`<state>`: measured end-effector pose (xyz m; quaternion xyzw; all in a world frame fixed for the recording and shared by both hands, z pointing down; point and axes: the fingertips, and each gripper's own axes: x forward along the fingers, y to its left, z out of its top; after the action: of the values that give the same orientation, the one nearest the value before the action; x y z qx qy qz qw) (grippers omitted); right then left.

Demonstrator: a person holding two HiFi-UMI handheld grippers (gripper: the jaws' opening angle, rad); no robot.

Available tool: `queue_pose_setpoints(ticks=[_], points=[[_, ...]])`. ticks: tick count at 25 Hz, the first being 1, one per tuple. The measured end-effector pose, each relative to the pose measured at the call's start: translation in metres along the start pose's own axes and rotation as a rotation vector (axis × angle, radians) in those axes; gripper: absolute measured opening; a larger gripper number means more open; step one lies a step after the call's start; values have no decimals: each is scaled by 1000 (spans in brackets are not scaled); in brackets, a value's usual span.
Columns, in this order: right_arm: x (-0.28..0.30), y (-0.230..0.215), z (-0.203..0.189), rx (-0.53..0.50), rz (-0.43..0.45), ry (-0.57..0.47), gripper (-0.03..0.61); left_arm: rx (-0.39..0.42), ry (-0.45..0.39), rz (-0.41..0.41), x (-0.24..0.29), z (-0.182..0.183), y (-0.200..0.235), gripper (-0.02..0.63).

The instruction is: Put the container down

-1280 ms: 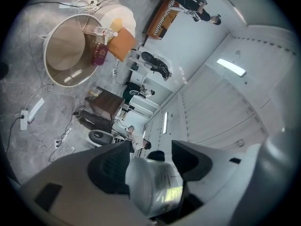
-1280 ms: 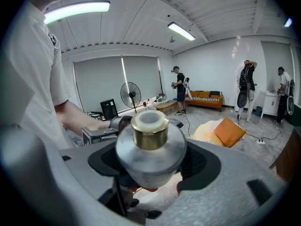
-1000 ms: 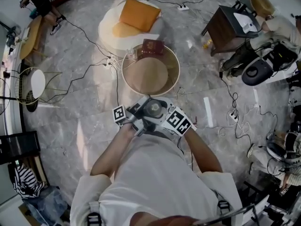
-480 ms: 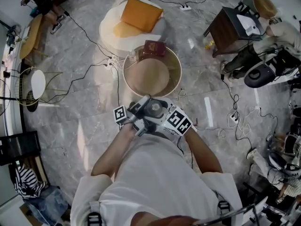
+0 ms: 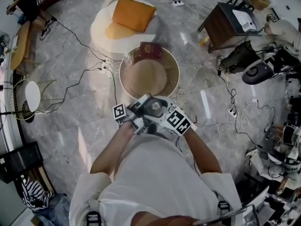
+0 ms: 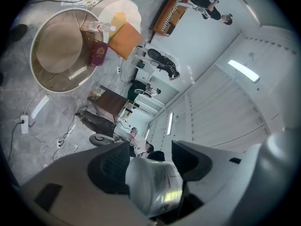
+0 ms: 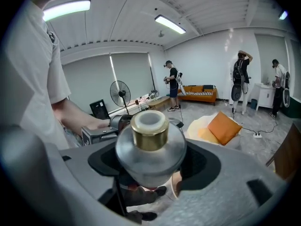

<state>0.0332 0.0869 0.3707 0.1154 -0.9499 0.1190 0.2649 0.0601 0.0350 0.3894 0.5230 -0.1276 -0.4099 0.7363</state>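
Observation:
The container (image 5: 154, 108) is a silvery round-shouldered bottle with a gold collar (image 7: 149, 134). It hangs close to the person's chest, above the floor and just short of the round table (image 5: 175, 74). My left gripper (image 5: 137, 115) holds it from the left and my right gripper (image 5: 165, 119) from the right. In the right gripper view its body fills the gap between the dark pads (image 7: 107, 163). In the left gripper view its silver body (image 6: 153, 185) lies between the pads (image 6: 110, 166). Both grippers are shut on it.
The round table has a tan top and a metal rim (image 6: 33, 62). A dark red booklet (image 5: 146, 49) lies at its far edge. Beyond stands a white pouf with an orange cushion (image 5: 134, 13). A dark side table (image 5: 225, 25) stands at the right, and cables and power strips (image 5: 204, 108) trail over the marble floor.
Both grippers keep the container in the same place before the chest. The head view has drifted a little, so the table and pouf sit slightly higher and further left.

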Motion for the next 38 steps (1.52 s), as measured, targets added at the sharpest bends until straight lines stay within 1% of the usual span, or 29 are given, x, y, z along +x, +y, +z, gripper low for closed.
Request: queue_pose_setpoints(ticks=[8, 15, 18, 21, 26, 33, 38], points=[[41, -51, 8, 66, -43, 38, 336, -57, 52, 52, 22, 57, 2, 259], [74, -101, 21, 153, -81, 26, 336, -80, 86, 127, 46, 111, 10, 259], [88, -116, 14, 180, -96, 35, 336, -83, 102, 155, 51, 129, 20, 259], [104, -131, 9, 227, -115, 31, 336, -104, 130, 195, 52, 148, 34, 259], [123, -149, -3, 287, -152, 26, 336, -130, 175, 246, 55, 168, 52, 256], [150, -175, -24, 311, -185, 67, 336, -136, 196, 284, 59, 200, 77, 242], [159, -186, -37, 321, -183, 80, 336, -141, 185, 274, 61, 212, 90, 242]])
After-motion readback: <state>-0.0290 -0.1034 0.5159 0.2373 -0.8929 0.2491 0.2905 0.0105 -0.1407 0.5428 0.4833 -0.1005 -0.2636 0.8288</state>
